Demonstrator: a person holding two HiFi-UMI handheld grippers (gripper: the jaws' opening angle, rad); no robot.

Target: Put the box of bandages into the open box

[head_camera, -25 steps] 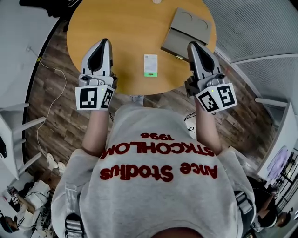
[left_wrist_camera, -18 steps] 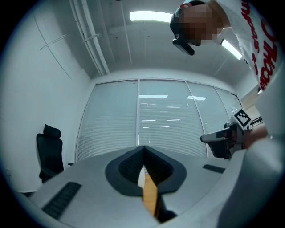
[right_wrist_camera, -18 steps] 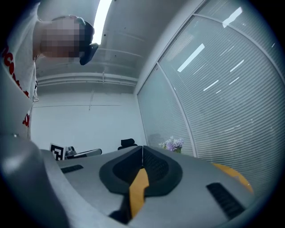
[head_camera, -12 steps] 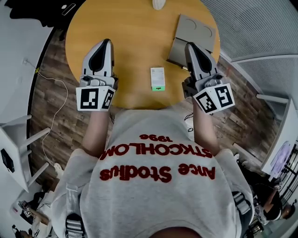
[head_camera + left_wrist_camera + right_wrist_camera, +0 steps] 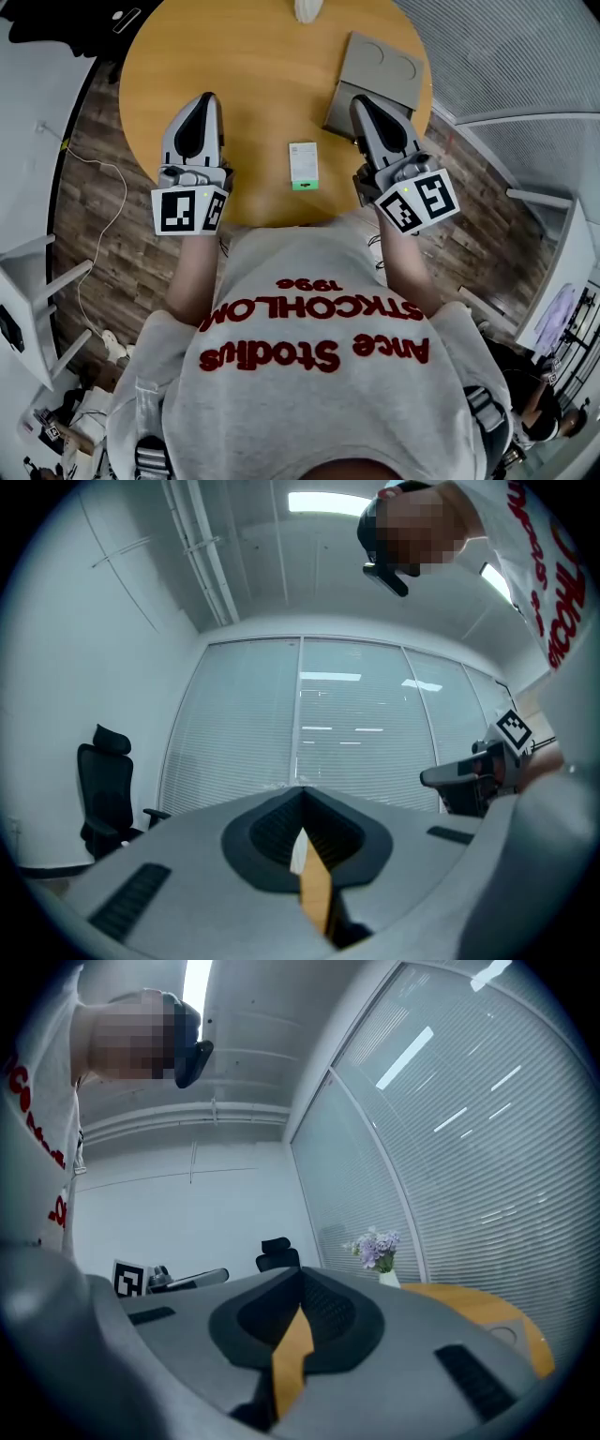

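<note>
The bandage box (image 5: 303, 166), white with a green end, lies flat near the front edge of the round wooden table (image 5: 253, 66). The open grey box (image 5: 380, 75) sits at the table's right rim, lid laid back. My left gripper (image 5: 206, 97) hovers left of the bandage box, shut and empty. My right gripper (image 5: 360, 101) is to its right, shut and empty, its tip over the grey box's near edge. In the left gripper view the gripper (image 5: 301, 796) has its jaws meeting. The right gripper (image 5: 300, 1277) looks the same in its own view.
A white vase (image 5: 307, 7) stands at the table's far edge; in the right gripper view it holds purple flowers (image 5: 375, 1246). A black office chair (image 5: 105, 789) stands by the glass wall. A cable (image 5: 94, 169) runs across the wood floor left of the table.
The right gripper has drifted left, closer to the bandage box, and both grippers have reached slightly further over the table. Both stay shut; the bandage box has not moved on the table.
</note>
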